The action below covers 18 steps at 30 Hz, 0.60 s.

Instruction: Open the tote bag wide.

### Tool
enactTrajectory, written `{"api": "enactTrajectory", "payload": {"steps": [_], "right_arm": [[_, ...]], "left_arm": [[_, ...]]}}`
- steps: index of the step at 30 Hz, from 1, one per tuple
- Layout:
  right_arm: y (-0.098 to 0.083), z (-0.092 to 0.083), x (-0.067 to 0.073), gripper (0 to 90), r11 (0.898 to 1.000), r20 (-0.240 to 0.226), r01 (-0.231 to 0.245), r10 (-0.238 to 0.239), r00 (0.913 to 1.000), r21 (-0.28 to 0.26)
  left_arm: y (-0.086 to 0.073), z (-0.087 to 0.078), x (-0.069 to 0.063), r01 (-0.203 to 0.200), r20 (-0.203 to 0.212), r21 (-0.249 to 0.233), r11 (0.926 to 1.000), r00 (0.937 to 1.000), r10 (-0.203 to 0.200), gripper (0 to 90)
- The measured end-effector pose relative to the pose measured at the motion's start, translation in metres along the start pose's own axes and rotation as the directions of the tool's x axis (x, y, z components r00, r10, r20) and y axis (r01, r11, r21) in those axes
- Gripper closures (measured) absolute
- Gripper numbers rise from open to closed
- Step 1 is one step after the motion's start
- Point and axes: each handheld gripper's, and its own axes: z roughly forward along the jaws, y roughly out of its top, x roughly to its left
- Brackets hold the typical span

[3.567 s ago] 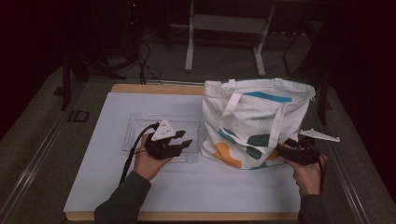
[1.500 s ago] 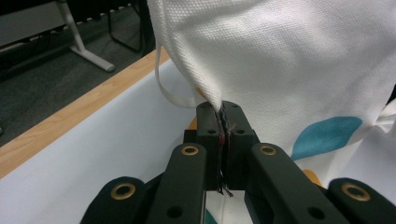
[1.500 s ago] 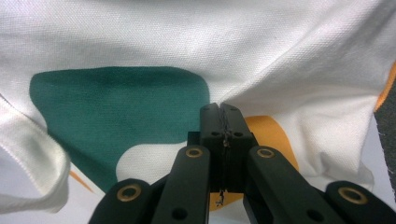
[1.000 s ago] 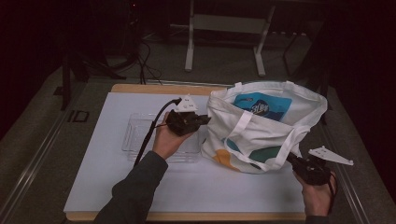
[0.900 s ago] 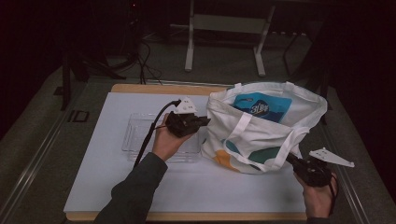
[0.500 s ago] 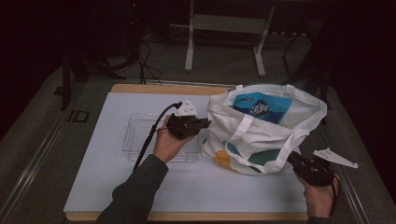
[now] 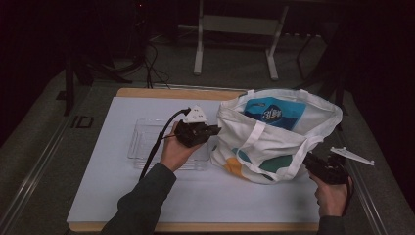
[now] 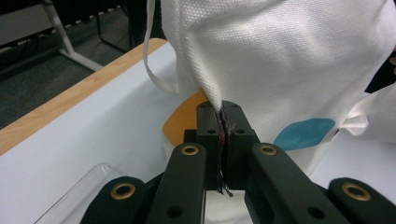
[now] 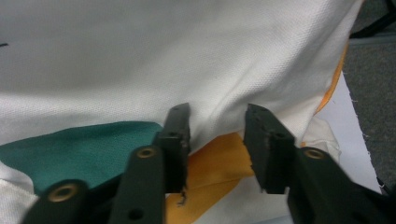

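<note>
A white tote bag (image 7: 254, 147) with teal, orange and blue patches stands on the table, its mouth spread wide. A blue packet (image 7: 274, 111) lies inside it. My left gripper (image 7: 215, 130) is shut on the bag's left rim. In the left gripper view the cloth (image 8: 280, 60) is pinched between the closed pads (image 8: 223, 122). My right gripper (image 7: 310, 160) sits at the bag's lower right, by the handle strap. Its jaws have just been opening. In the right gripper view the bag (image 9: 187, 56) lies just past the parted fingertips (image 9: 217, 123), which press on nothing.
A clear plastic tray (image 7: 142, 142) lies on the white mat (image 7: 107, 171) under my left hand. The table's wooden far edge (image 7: 171, 93) shows behind it. A metal rail (image 7: 372, 205) runs along the right side, with stand legs and cables on the floor beyond.
The bag, flat earlier, now stands with its mouth pulled wide. My right gripper has slid slightly right and toward the near edge, and its jaws have parted off the cloth. The left gripper holds still.
</note>
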Motion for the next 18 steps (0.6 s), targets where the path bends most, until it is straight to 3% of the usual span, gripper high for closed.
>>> {"api": "enactTrajectory", "payload": {"steps": [2, 5, 8, 13, 18], "right_arm": [[0.0005, 0.0009, -0.0007, 64.7, 1.000, 0.004, -0.013, 0.013, 0.9999, 0.008], [0.0008, 0.0016, -0.0003, 53.5, 1.000, 0.025, -0.026, 0.026, 0.9994, 0.002], [0.0017, 0.0036, -0.0009, 50.4, 0.999, 0.022, -0.050, 0.050, 0.9985, 0.004], [0.0035, 0.0051, 0.0008, 76.2, 0.999, 0.018, -0.024, 0.024, 0.9996, 0.032], [0.0027, 0.0054, 0.0029, 87.5, 0.998, 0.036, 0.020, -0.022, 0.9991, 0.052]], "left_arm": [[-0.0001, 0.0000, -0.0003, -0.001, -0.001, 0.001, 1.0000, 1.0000, 0.001, 88.0], [0.0000, 0.0000, -0.0003, -0.002, 0.000, 0.002, 1.0000, 1.0000, 0.002, 88.0], [-0.0001, 0.0000, -0.0003, -0.001, -0.001, 0.001, 1.0000, 1.0000, 0.001, 87.9], [-0.0006, 0.0011, -0.0009, 0.000, 0.001, 0.001, 1.0000, 1.0000, 0.000, 88.0], [-0.0027, 0.0016, -0.0014, 0.001, 0.012, 0.002, 1.0000, 0.9999, -0.001, 87.8]]}}
